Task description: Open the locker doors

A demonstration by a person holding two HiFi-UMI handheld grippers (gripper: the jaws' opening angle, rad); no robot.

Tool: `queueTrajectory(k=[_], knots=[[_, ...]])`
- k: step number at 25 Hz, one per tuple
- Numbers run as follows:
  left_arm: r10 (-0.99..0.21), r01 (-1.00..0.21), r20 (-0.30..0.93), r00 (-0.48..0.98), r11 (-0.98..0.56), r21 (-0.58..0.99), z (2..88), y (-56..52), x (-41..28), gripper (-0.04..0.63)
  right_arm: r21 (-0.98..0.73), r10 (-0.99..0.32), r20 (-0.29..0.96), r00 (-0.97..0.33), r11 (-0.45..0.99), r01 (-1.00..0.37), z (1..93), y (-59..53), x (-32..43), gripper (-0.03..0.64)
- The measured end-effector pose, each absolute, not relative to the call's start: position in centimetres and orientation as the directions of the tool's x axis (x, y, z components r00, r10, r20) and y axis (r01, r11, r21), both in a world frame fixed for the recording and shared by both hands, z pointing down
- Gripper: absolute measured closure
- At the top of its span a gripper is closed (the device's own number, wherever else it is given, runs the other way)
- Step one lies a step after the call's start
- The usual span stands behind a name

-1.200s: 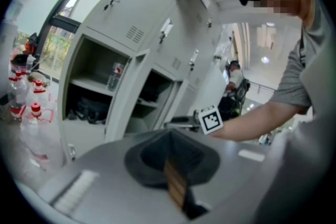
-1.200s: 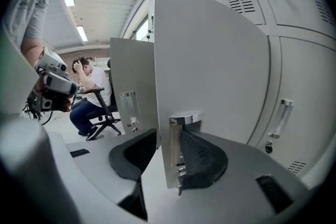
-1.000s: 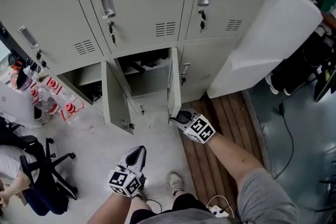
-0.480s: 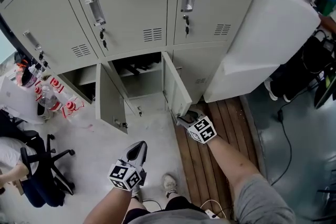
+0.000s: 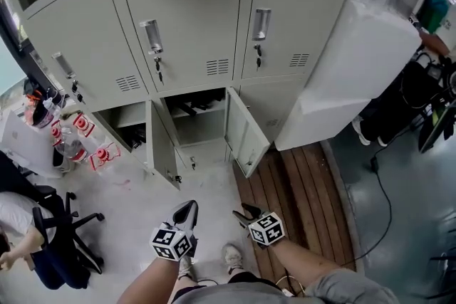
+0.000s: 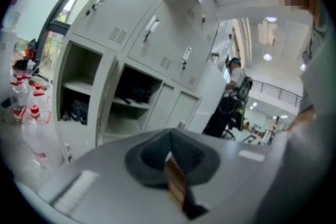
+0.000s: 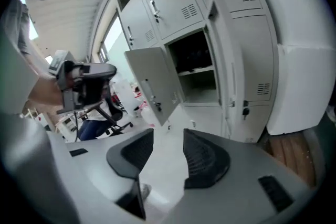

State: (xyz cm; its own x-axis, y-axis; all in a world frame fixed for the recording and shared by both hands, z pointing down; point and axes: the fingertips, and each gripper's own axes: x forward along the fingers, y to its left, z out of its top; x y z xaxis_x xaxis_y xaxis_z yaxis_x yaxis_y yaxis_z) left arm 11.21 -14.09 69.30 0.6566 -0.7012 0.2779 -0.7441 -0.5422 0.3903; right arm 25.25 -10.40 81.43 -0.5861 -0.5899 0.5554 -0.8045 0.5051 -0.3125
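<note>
- Our right gripper (image 5: 247,212) is released. Its jaws have just been opening and now stand apart, with only pale floor showing between them.
- Our left gripper (image 5: 187,208) is clenched, its dark pads meeting at the tip with nothing caught between them.
- Both hover low in front of us, side by side and well apart from the lockers. Each carries a marker cube (image 5: 268,229) printed with black-and-white square patterns.
- Just below them we see our own shoe (image 5: 231,253) on the pale floor, and a strip of wooden planks (image 5: 306,189) runs to the right.
- Ahead, in the bottom row, two locker doors stand swung out. The left open door (image 5: 161,147) and the middle open door (image 5: 246,133) flank the middle compartment (image 5: 196,110), where dark items lie on the shelf.
- The bottom right door (image 5: 276,105) is closed. So are the upper doors, each with a metal handle (image 5: 152,36) and a key (image 5: 158,69) hanging under it.
- A white panel (image 5: 356,75) leans against the lockers' right side.
- At the far left stand bottles with red labels (image 5: 84,126), but we find the print too small to read. An office chair (image 5: 68,224) sits nearer to us.
</note>
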Motion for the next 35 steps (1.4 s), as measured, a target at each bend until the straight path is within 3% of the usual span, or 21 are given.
queueTrajectory(k=[6,20,29,35], knots=[[-0.652,-0.715,0.306,0.694,-0.571,0.403,68.5,-12.8,8.2,0.595,-0.386,-0.614,0.461,-0.640,0.511,-0.768,75.9,-8.6,18.1,0.453],[-0.704,-0.727,0.237,0.670,-0.556,0.403,63.6,-13.6,2.4,0.592,-0.284,-0.664,0.456,-0.592,0.521,-0.804,69.5,-13.2,17.5,0.466],[-0.793,-0.777,0.093,0.602,-0.555,0.297,49.8,-17.6,-3.2,0.592,-0.221,-0.724,0.306,-0.618,0.577,-0.786,55.6,-17.8,15.9,0.500],[-0.785,-0.758,-0.027,0.619,-0.606,0.243,39.2,-19.3,-6.4,0.592,-0.179,-0.748,0.191,-0.635,0.610,-0.772,44.7,-19.5,14.1,0.531]])
